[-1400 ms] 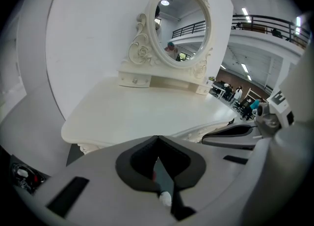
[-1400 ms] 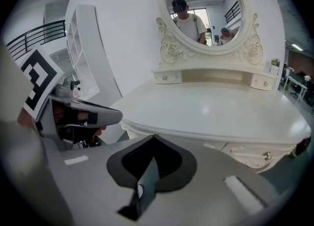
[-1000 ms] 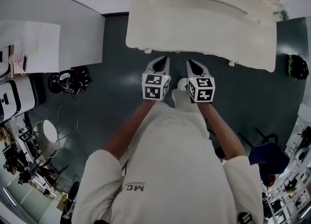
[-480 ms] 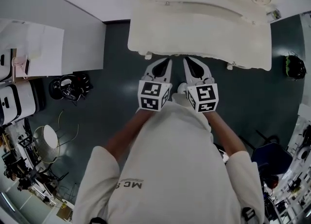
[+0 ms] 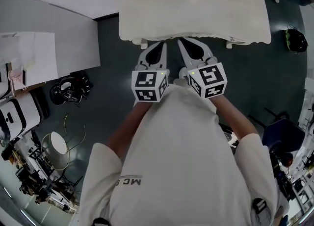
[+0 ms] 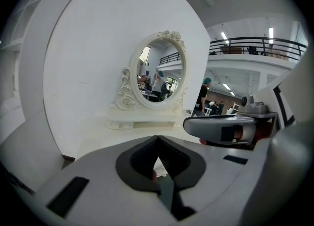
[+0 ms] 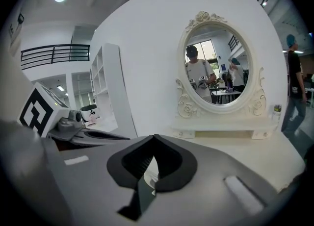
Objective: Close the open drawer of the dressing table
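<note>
Pinched together at the tips, empty: white left gripper point(image 5: 161, 44) and white right gripper point(image 5: 183, 40), side by side, noses at the front edge of the cream carved dressing table point(image 5: 196, 19). Can't make out the drawer, hidden beneath the overhanging top.

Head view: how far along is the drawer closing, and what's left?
Mostly done, it seems: no drawer juts past the front edge of the dressing table. In hand: the left tool and right tool, both with jaws together, sit tip-first at that edge, as if pushing. Left: confirm the drawer is flush, which the table top hides, then back off.
</note>
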Action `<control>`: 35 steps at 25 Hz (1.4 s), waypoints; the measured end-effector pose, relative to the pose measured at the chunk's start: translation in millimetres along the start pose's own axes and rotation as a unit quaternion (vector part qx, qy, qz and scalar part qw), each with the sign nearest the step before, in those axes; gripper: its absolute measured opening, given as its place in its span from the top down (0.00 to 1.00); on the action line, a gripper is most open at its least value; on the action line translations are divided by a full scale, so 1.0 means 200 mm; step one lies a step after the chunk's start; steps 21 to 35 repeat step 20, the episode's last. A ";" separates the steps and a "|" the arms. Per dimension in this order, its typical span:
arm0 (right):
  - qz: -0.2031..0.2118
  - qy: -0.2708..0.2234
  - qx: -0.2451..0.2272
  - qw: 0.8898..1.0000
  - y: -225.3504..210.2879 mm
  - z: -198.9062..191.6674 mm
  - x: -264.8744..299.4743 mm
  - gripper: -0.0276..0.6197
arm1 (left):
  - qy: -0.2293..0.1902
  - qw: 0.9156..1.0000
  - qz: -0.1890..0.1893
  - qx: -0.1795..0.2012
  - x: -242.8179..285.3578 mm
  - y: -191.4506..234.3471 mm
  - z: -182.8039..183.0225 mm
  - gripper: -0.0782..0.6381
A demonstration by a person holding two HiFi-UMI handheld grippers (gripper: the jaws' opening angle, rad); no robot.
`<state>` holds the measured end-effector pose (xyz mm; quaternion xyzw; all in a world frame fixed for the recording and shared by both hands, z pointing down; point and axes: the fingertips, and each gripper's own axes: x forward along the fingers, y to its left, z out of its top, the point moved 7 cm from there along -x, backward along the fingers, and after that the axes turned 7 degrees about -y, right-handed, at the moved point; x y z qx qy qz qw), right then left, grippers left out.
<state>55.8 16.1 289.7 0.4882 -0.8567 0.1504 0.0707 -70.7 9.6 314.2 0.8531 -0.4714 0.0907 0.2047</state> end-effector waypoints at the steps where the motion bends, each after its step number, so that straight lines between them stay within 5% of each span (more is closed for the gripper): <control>1: -0.001 0.001 0.001 1.000 0.00 -0.01 0.00 0.96 | 0.001 1.000 0.000 0.000 0.00 0.00 -0.01 0.88; 35: -0.002 0.012 -0.004 1.000 0.03 -0.08 -0.16 0.96 | 0.008 1.000 -0.010 0.002 -0.02 -0.14 -0.07 0.88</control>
